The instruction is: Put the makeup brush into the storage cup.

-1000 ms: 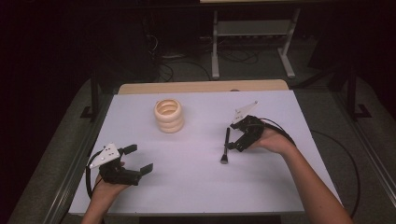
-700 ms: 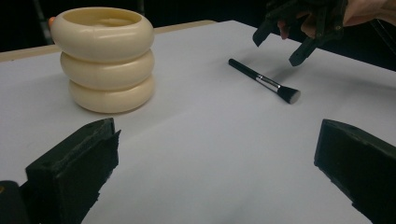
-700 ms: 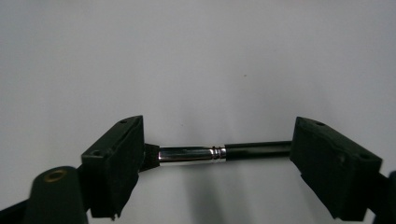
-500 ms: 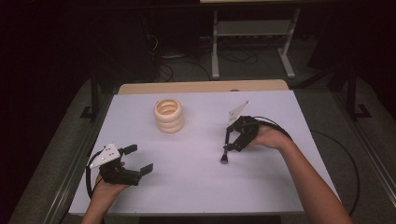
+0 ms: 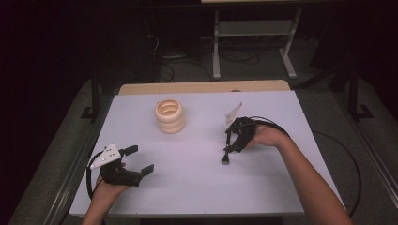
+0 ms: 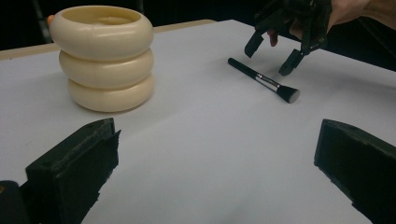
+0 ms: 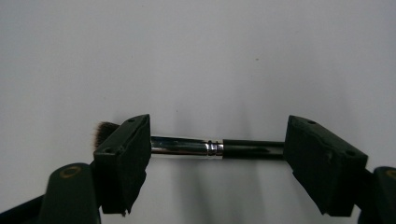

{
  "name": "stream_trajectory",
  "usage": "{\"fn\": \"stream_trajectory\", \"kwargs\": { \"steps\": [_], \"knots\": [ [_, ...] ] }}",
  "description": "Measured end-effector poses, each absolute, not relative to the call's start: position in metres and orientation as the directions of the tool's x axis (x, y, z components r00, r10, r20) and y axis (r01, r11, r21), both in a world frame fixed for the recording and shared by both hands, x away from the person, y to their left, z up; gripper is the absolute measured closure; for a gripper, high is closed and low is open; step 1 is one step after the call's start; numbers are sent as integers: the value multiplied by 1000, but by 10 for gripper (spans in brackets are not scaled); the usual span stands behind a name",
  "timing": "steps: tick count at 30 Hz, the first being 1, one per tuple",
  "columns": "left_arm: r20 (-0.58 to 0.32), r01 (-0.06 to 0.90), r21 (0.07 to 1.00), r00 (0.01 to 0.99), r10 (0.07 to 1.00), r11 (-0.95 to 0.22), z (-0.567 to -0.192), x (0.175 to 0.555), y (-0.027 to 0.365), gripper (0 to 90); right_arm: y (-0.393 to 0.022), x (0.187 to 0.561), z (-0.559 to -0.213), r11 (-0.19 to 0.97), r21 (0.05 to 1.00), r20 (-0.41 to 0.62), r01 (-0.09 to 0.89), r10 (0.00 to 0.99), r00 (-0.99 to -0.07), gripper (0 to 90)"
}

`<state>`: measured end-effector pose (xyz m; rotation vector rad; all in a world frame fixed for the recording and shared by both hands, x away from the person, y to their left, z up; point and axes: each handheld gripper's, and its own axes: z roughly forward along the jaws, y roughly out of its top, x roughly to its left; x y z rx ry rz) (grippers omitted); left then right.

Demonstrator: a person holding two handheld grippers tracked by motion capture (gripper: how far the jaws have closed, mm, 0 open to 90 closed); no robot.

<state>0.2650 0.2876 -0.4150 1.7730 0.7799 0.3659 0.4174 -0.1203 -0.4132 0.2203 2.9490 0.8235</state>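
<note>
A black-handled makeup brush (image 5: 225,158) with a silver ferrule lies on the white table, right of centre, bristles toward the person. My right gripper (image 5: 233,140) hovers just over its handle, open, a jaw on each side of the brush (image 7: 205,147) and no contact visible. From the left gripper view, the brush (image 6: 264,80) rests flat under the right gripper (image 6: 272,56). My left gripper (image 5: 140,159) stays near the front left of the table, open and empty (image 6: 217,140). A cream holder of three stacked rings (image 5: 170,116) stands upright at the back left (image 6: 103,56).
The white table top (image 5: 197,187) ends in a wooden strip (image 5: 202,87) at the far edge. Beyond it, on the dark floor, stand a metal frame (image 5: 253,33) and some cables. A black cable (image 5: 347,159) trails off the right side.
My right gripper has shifted slightly left and lower, closer over the brush handle. The brush, the holder and the left gripper are where they were.
</note>
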Motion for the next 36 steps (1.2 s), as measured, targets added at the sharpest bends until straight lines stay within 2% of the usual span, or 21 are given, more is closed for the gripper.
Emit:
{"fn": "stream_trajectory", "kwargs": {
  "steps": [17,36],
  "knots": [
    [-138,329,929,735,664,-170,-416,266,288,0,-113,422,-423,862,502,-23,77,102,-995,231],
    [-137,328,929,734,665,-170,-417,265,289,0,-109,422,-428,886,463,-60,31,66,-996,240]
  ]
}}
